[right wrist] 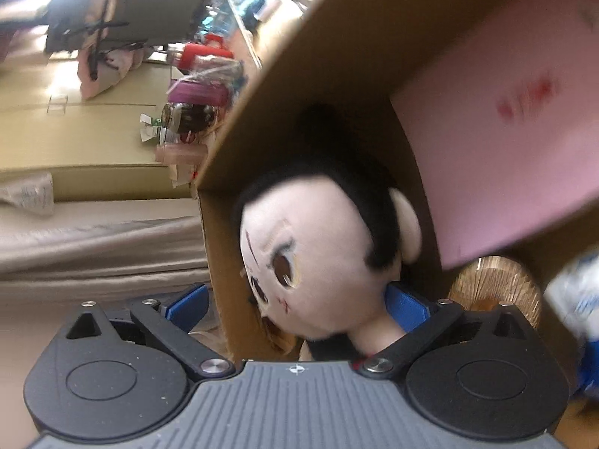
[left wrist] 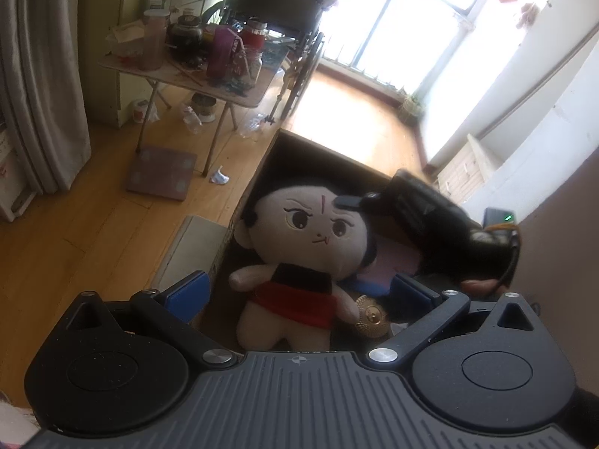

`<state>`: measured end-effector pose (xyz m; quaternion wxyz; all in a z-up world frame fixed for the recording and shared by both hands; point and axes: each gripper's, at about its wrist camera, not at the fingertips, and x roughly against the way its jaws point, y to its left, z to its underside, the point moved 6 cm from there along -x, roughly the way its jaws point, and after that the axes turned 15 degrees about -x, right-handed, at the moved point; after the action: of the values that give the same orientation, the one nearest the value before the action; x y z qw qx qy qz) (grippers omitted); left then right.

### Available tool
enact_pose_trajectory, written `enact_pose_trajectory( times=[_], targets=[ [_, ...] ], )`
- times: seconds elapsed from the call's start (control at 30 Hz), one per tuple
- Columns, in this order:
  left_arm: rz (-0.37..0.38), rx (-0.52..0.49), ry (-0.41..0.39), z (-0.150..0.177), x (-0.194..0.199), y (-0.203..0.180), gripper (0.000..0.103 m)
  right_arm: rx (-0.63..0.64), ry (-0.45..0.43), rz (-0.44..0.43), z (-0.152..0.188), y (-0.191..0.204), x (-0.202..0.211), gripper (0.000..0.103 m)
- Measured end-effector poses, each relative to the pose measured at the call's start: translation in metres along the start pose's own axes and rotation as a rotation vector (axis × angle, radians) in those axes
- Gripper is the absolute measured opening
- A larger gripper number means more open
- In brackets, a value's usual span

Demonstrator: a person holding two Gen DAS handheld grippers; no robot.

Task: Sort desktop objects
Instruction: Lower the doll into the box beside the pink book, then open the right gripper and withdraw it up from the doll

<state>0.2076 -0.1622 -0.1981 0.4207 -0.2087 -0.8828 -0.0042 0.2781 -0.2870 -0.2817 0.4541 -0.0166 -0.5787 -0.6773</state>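
Note:
A plush doll (left wrist: 299, 247) with black hair and a red skirt lies face up in an open cardboard box (left wrist: 243, 202). My left gripper (left wrist: 297, 290) hovers open above the doll's body, and its blue pads (left wrist: 187, 292) stand wide apart on either side. In the right wrist view the doll's head (right wrist: 318, 262) fills the space just ahead of my right gripper (right wrist: 295, 305), which is open. One of its blue pads (right wrist: 406, 305) is beside the doll's neck; the other sits outside the box wall (right wrist: 221, 247). The right gripper's black body (left wrist: 430, 220) shows at the box's right side.
In the box lie a pink flat sheet (right wrist: 505, 149), a gold ribbed disc (left wrist: 370, 316) and a blue-and-white packet (right wrist: 576, 299). Beyond the box are a wooden floor, a cluttered folding table (left wrist: 194, 63), a scale (left wrist: 161, 176) and a wheelchair (left wrist: 295, 18).

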Motion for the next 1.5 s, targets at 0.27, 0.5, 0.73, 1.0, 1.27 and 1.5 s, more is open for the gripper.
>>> enact_pose_trajectory(
  times=[0.27, 0.5, 0.73, 1.0, 1.27, 1.5],
  targets=[
    [-0.012, 0.03, 0.001, 0.008, 0.002, -0.006, 0.103, 0.025, 0.06, 0.013, 0.015, -0.007, -0.007, 0.102],
    [-0.019, 0.05, -0.004, 0.011, 0.004, -0.012, 0.103, 0.132, 0.067, 0.041, 0.018, 0.005, 0.023, 0.102],
    [-0.045, 0.03, -0.046, -0.002, 0.032, -0.024, 0.103, 0.256, 0.032, 0.056, 0.032, 0.025, 0.082, 0.102],
    [-0.09, -0.03, -0.152, -0.02, 0.085, -0.044, 0.103, 0.559, -0.081, 0.118, 0.082, 0.08, 0.173, 0.103],
    [-0.303, -0.085, -0.126, -0.029, 0.128, -0.048, 0.103, 1.019, -0.252, 0.317, 0.158, 0.088, 0.223, 0.103],
    [-0.49, -0.26, -0.06, -0.025, 0.143, -0.065, 0.103, 1.131, -0.368, 0.393, 0.195, 0.073, 0.224, 0.103]
  ],
)
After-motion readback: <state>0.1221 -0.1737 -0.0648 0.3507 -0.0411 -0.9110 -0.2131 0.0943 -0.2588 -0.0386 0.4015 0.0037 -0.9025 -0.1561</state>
